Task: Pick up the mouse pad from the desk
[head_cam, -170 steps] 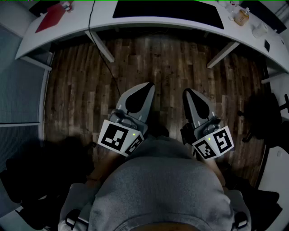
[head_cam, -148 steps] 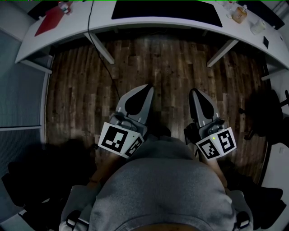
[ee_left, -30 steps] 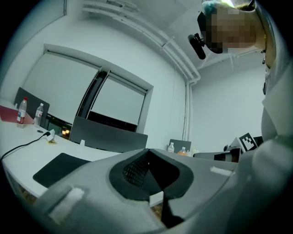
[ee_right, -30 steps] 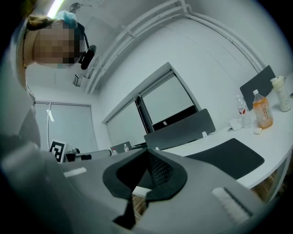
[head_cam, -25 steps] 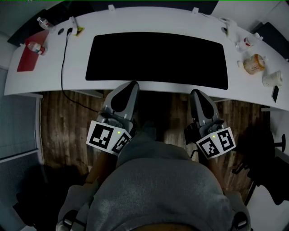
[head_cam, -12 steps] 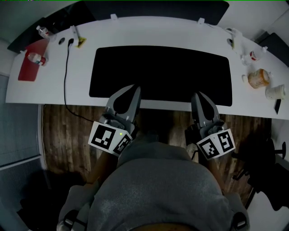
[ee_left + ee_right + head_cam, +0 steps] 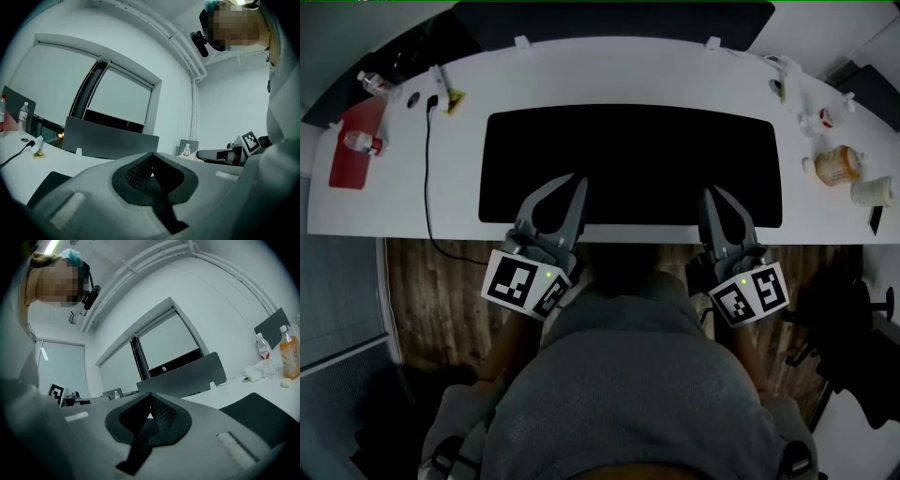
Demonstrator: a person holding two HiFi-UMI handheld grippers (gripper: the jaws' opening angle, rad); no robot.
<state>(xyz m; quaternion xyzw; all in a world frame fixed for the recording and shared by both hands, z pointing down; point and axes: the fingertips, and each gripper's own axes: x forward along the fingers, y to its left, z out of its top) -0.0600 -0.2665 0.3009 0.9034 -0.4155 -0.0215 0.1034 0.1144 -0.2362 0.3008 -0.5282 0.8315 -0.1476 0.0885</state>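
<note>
The black mouse pad (image 7: 628, 150) is lying flat across the middle of the white worktop (image 7: 609, 70). The left hand-held gripper (image 7: 577, 180) and the right hand-held gripper (image 7: 710, 193) are hovering at its near edge, both clenched on nothing. This is probably the approach. Next, the jaws are going to need to part and pinch that near edge.

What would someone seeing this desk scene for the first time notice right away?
The large black rectangular mouse pad takes up the middle of the curved white desk. Seen from the head view, the grey left gripper and grey right gripper point at the pad's near edge, jaws shut with nothing between them. A flat red sheet lies at the desk's far left end.
</note>
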